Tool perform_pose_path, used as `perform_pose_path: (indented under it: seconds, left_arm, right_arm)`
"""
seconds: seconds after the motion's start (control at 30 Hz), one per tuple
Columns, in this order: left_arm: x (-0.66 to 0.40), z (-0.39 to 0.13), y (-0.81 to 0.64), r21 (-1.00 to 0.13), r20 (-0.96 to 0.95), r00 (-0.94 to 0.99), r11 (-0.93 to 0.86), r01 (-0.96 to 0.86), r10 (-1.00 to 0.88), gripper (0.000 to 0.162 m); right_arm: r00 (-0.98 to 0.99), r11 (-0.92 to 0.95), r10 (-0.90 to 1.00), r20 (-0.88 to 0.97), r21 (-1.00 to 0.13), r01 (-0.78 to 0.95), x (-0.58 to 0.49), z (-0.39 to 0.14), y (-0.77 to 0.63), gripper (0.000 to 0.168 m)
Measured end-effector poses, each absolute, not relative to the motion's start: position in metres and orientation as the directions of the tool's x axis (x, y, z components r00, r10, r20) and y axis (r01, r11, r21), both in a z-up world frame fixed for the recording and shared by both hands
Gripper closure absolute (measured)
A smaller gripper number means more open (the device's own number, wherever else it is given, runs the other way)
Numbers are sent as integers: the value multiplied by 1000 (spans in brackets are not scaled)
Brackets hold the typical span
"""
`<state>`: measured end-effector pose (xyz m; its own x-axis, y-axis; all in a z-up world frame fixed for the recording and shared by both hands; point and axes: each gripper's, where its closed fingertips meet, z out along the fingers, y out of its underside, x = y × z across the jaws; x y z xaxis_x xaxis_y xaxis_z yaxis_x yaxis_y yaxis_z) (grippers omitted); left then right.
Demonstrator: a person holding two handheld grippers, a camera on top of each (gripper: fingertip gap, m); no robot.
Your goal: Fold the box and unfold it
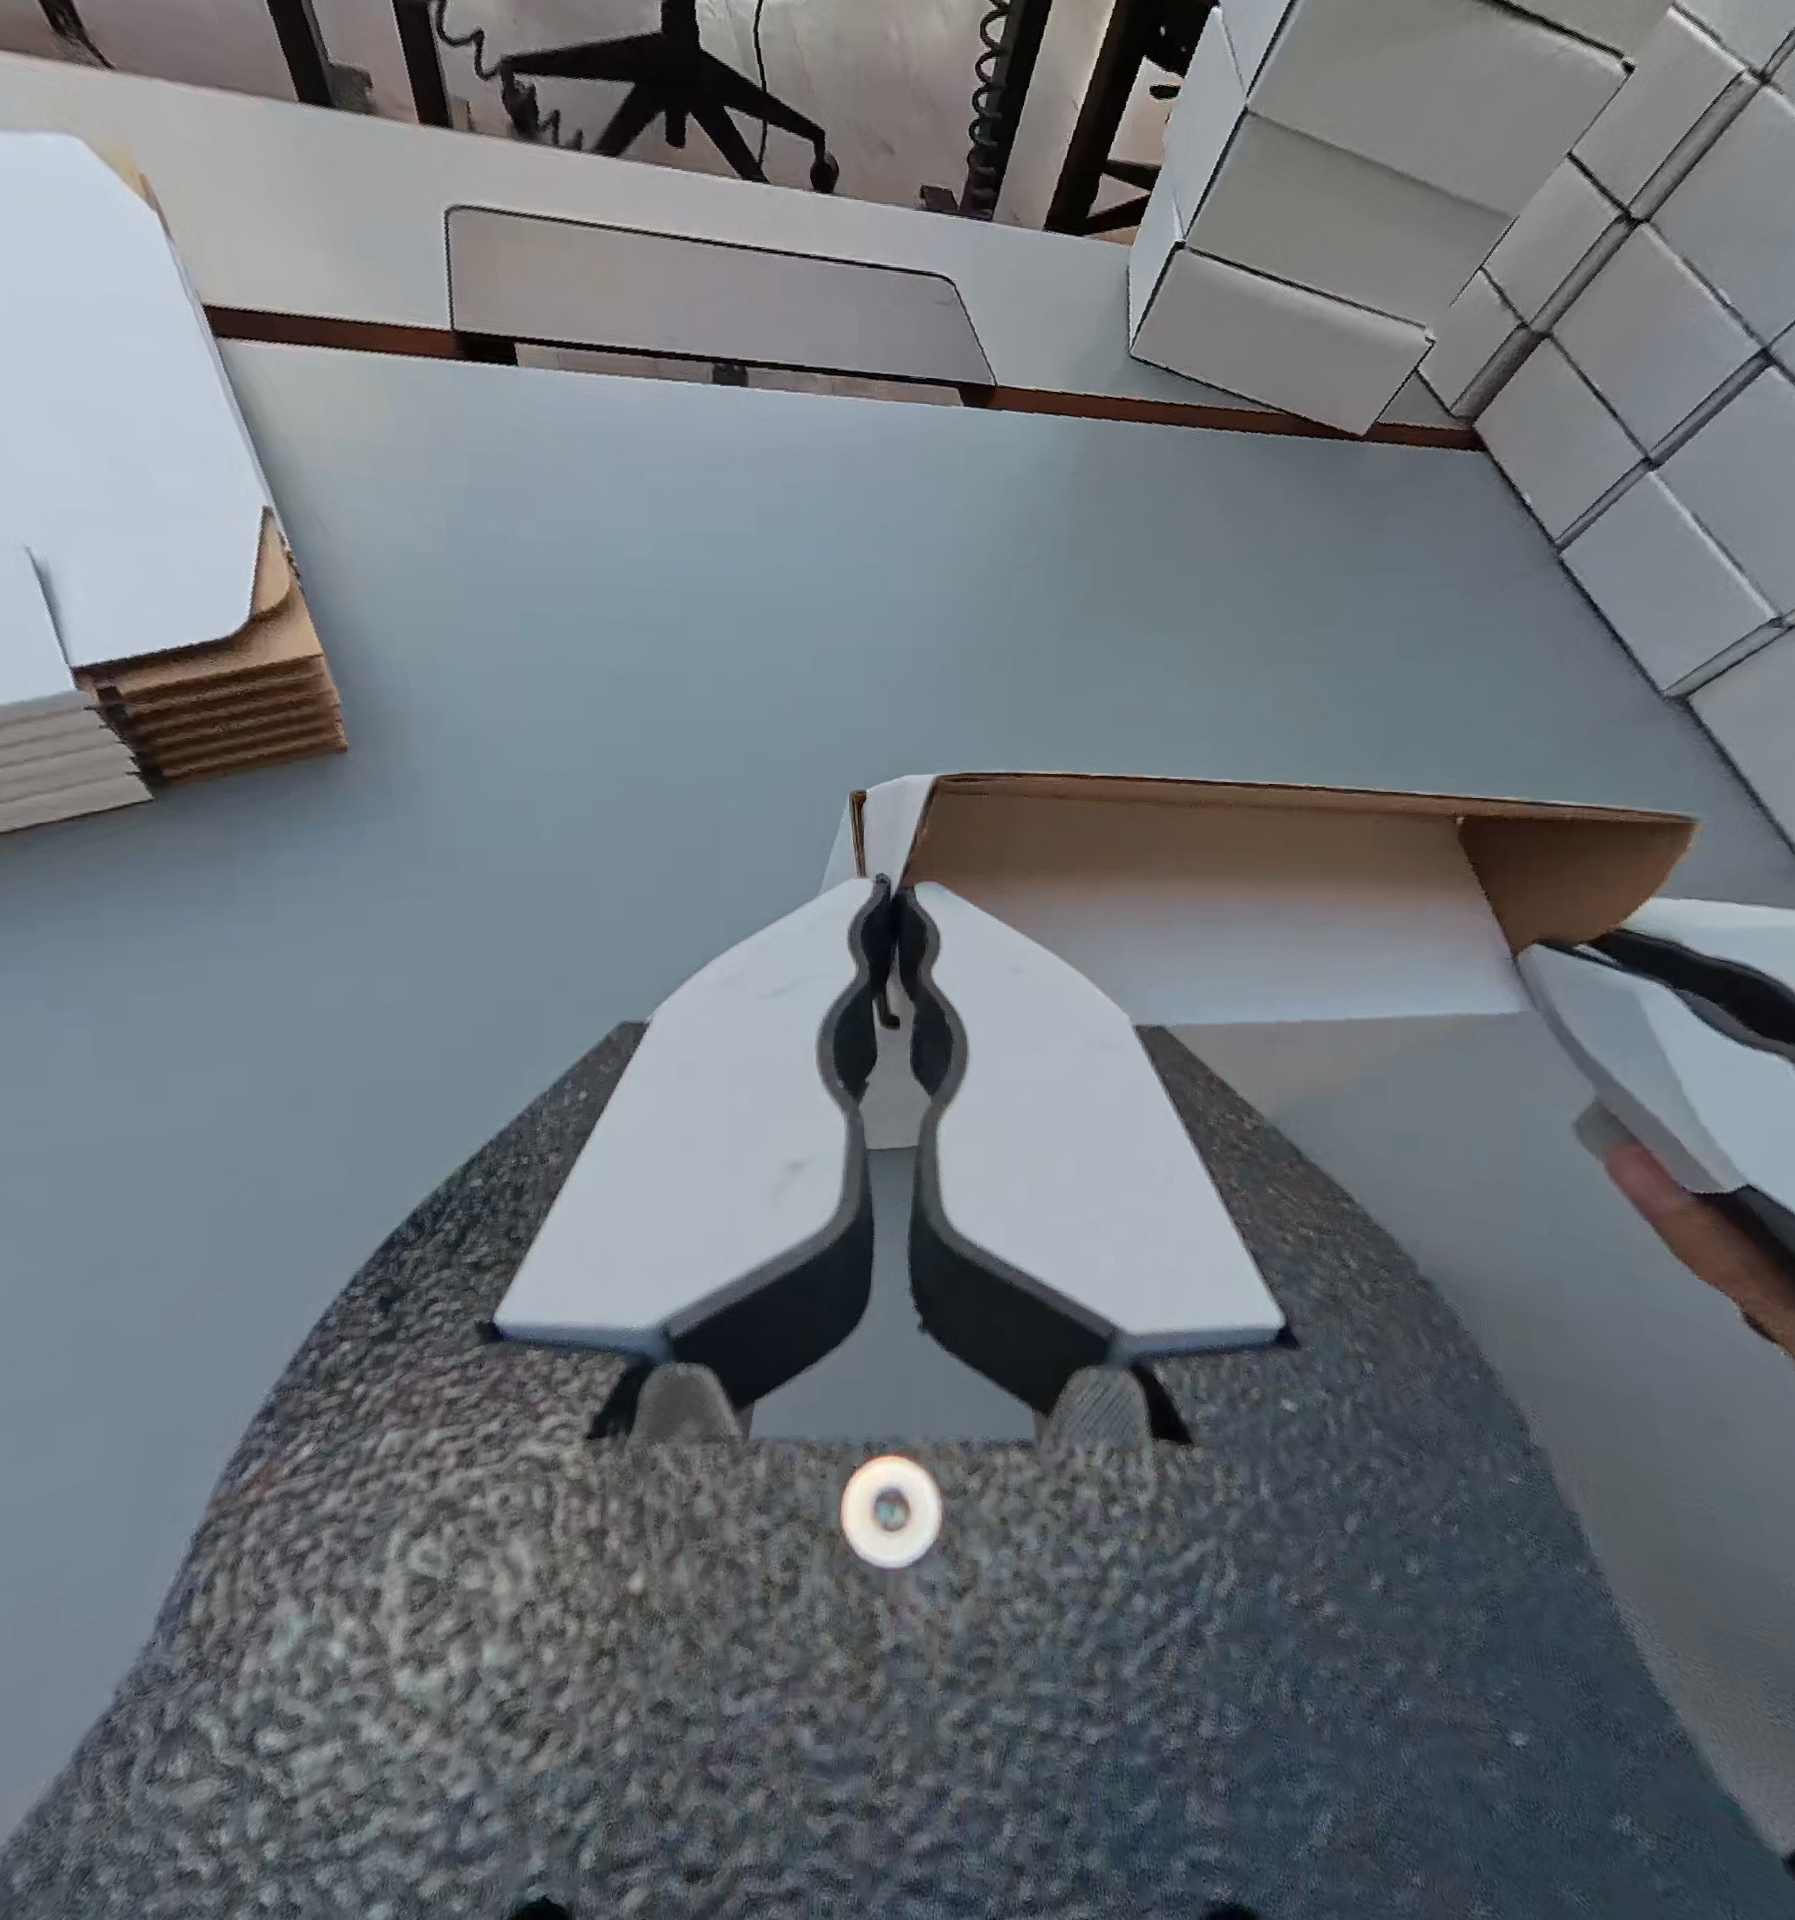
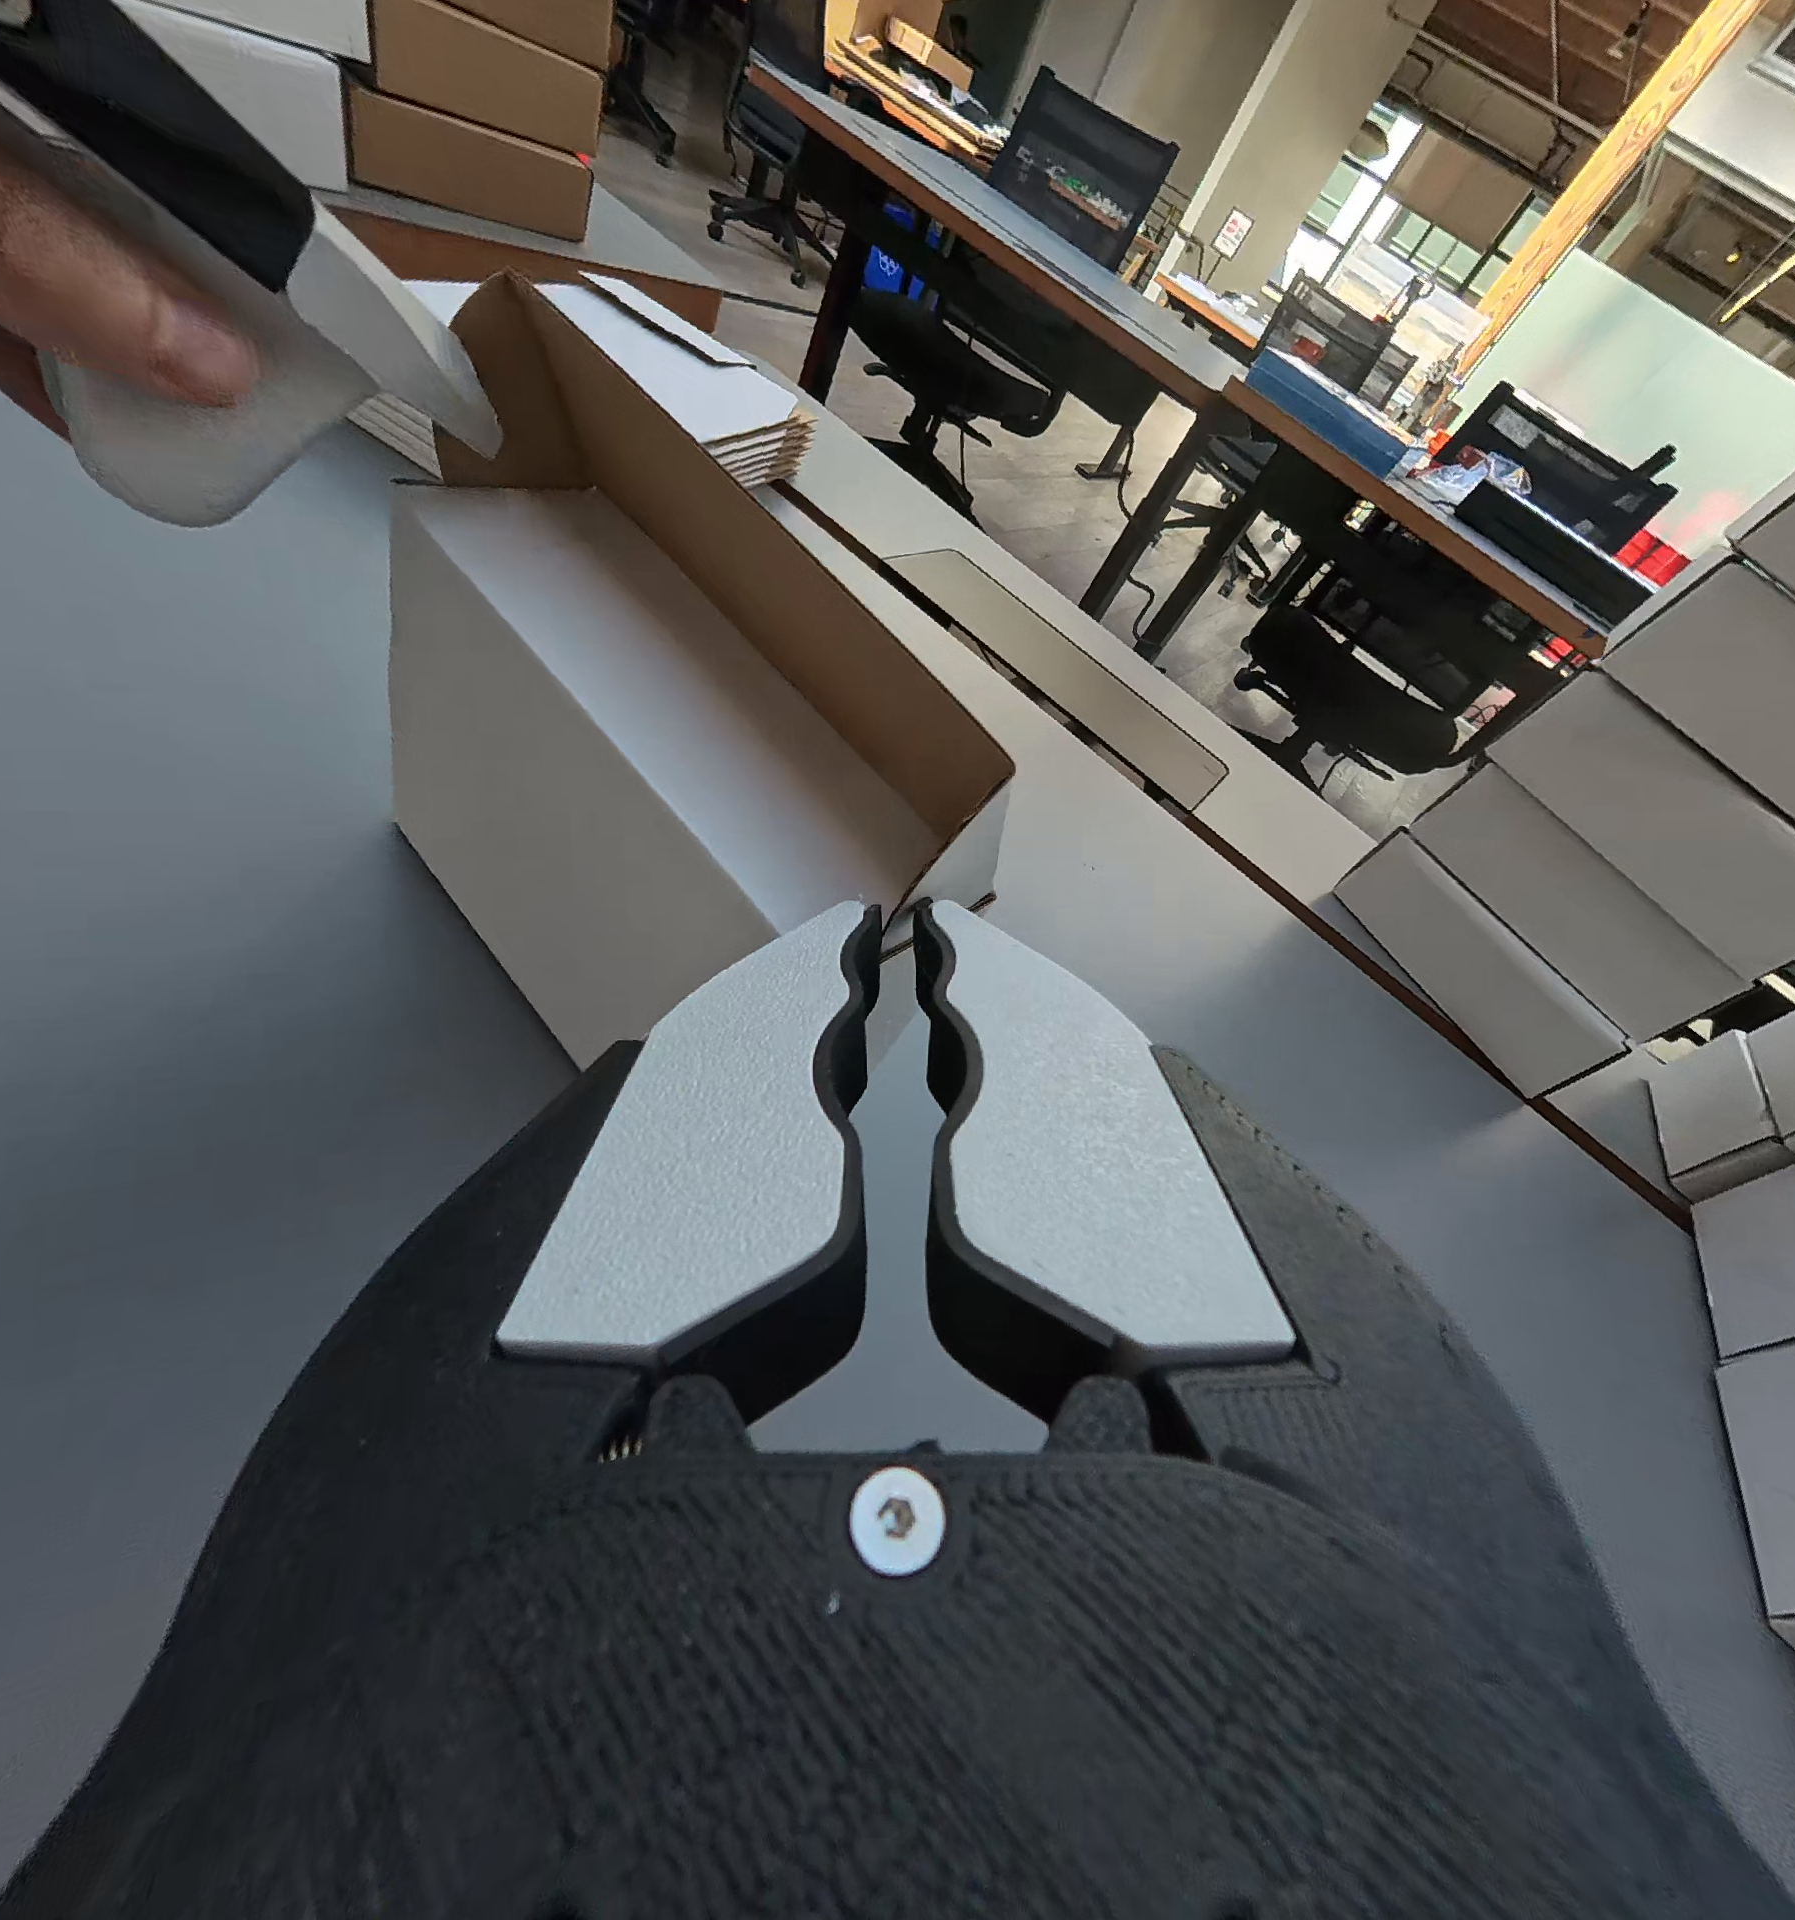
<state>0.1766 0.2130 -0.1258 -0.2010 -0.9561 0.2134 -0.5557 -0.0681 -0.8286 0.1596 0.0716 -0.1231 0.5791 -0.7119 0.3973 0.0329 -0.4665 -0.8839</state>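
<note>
My left tongs (image 1: 891, 894) are squeezed almost shut on a thin edge at the left end of the box (image 1: 1236, 914). My right tongs (image 2: 898, 914) are nearly shut too, with only a thin gap, at the box's other end; I cannot tell if they pinch it. The box sits half open on the grey table (image 1: 612, 623), white outside, brown inside. A pile of flat boxes (image 1: 93, 623) lies on my left. Folded white boxes (image 1: 1651, 416) are stacked on my right.
</note>
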Motion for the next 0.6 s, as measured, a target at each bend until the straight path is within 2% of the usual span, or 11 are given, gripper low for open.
perform_pose_path:
  seconds: [0.03,0.23,0.33,0.4,0.6]
  left_arm:
    - [174,-128,214,-845,164,-204,-30,-534,-965,161]
    - [173,-129,216,-891,42,-159,35,-452,-986,161]
    - [173,-130,216,-904,12,-138,49,-425,-990,160]
    - [173,-130,216,-904,-9,-128,63,-422,-992,160]
    - [173,-130,216,-898,-52,-138,107,-427,-989,160]
  right_arm:
    - [588,-447,-713,380,-894,36,158,-123,72,162]
    - [634,-424,-666,394,-899,113,151,-119,73,155]
    - [631,-325,-682,370,-926,192,144,-85,65,168]
    - [627,-308,-692,358,-932,193,151,-67,60,168]
    - [627,-551,-565,536,-811,197,187,-64,72,168]
